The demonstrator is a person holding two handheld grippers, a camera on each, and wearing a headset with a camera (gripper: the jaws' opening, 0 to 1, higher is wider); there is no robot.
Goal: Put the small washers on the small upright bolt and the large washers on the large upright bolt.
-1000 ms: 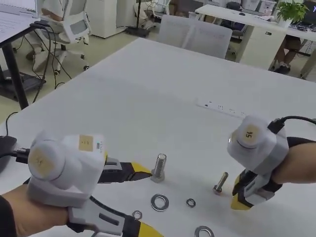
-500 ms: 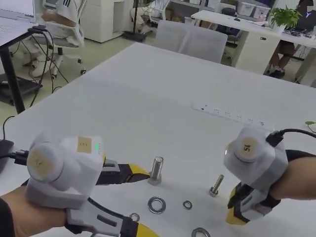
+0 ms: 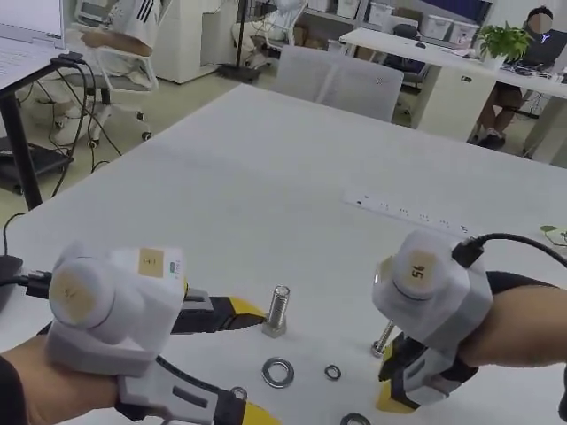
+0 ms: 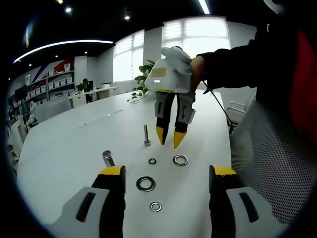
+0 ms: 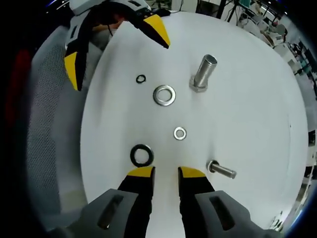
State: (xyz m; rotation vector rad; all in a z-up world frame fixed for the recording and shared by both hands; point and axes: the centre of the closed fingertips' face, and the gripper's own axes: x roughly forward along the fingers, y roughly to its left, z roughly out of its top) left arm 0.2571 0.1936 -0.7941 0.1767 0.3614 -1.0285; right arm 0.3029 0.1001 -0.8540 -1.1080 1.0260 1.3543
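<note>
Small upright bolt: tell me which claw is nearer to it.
Right. The right claw hangs close beside the small upright bolt. The left claw sits farther off, one tip beside the large upright bolt.

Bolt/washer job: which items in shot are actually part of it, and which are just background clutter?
Job:
large upright bolt
small upright bolt
two large washers
two small washers

Lying about:
power strip
office chair
potted plant

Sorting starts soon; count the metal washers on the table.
4: small steel washer by left gripper; large steel washer beside thick steel bolt; second small washer centre; second large washer at right gripper.
</note>
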